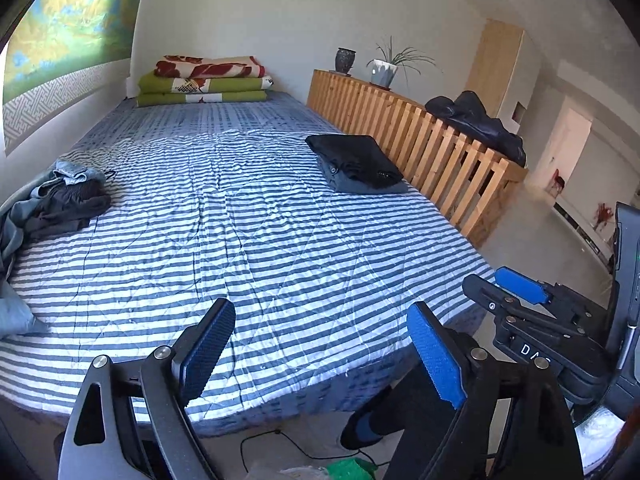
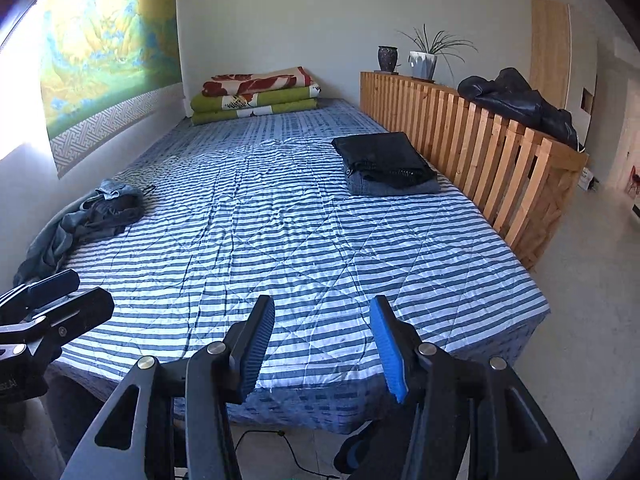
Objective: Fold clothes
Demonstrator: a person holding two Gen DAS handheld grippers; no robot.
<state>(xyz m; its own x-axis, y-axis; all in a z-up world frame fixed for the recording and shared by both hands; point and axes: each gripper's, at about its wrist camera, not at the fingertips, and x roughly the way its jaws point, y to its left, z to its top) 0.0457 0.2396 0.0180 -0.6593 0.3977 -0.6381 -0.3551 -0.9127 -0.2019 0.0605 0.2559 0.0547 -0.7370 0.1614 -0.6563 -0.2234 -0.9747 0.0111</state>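
Both the left gripper (image 1: 320, 354) and right gripper (image 2: 322, 346) hang spread apart, empty, before the bed (image 2: 288, 240). On the bed, a folded stack (image 2: 386, 164) lies beside the wooden rail (image 2: 480, 136) (crumpled clothes (image 2: 92, 216) opposite).

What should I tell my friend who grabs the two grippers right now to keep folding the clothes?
Left gripper: open, holding nothing, hovering over the near end of the striped bed.
Right gripper: open and empty too, beside the left one at the near edge of the bed.
Done: a folded stack sits on the right side of the bed by the wooden slatted rail, a black garment on top of a grey-blue one.
Left: a crumpled pile of unfolded clothes, denim and dark grey, lies on the left side by the wall.
Suggested next: reach for that pile and spread one piece flat in the middle.
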